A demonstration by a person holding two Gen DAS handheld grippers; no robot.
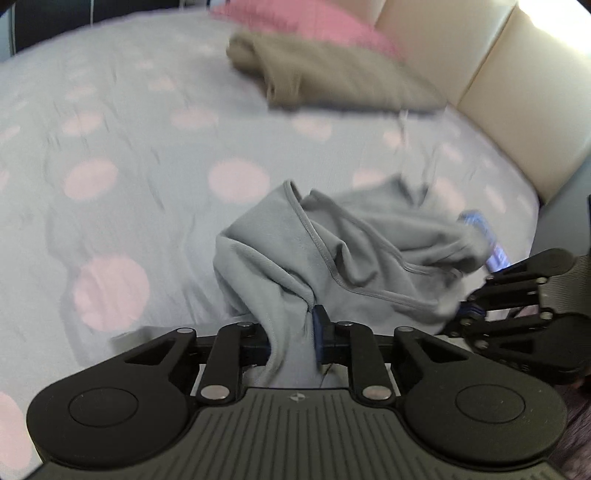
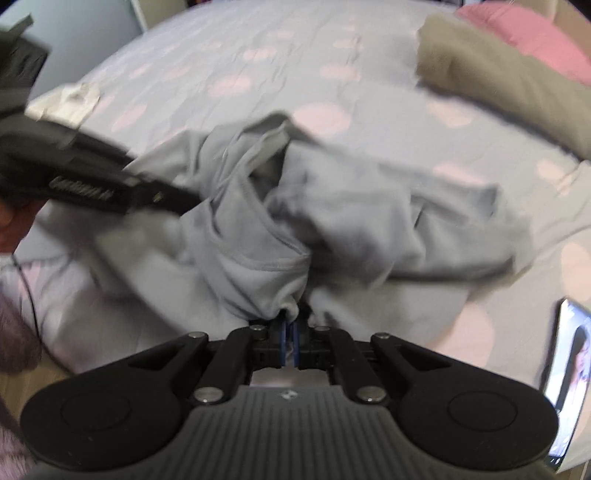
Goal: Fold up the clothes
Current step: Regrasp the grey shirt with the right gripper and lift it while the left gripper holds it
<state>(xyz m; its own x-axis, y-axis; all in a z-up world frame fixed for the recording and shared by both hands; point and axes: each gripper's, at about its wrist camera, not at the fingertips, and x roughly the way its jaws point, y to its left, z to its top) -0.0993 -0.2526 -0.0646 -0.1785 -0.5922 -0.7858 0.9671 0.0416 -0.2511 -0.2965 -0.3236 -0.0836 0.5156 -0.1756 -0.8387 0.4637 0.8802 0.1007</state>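
I have the grey top (image 1: pixel 332 258) pinched in both tongs. It is a soft, matte jersey knit with a stitched, bound hem that curls in a loop across the bunched folds. It hangs crumpled between the two tools and slumps onto the bed near its front edge. My left gripper (image 1: pixel 295 339) is clamped on a thick gather of the cloth, blue pads pressed into it. My right gripper (image 2: pixel 290 341) has its blue pads nearly together on a thin pinch of the same fabric.

The sheet (image 1: pixel 129 122) is pale lilac-grey cotton with big, soft pink dots, lightly creased. Farther back lies a tan garment (image 1: pixel 325 77), roughly folded and heavier-looking, resting against a pink pillow (image 1: pixel 295 22). A cream padded headboard (image 1: pixel 517 92), smooth and panelled, runs along the bed's far side. In the right wrist view a phone (image 2: pixel 569 373) with a lit glossy screen lies on the sheet to the right, and a small cream cloth (image 2: pixel 64 103) sits at the left, blurred.
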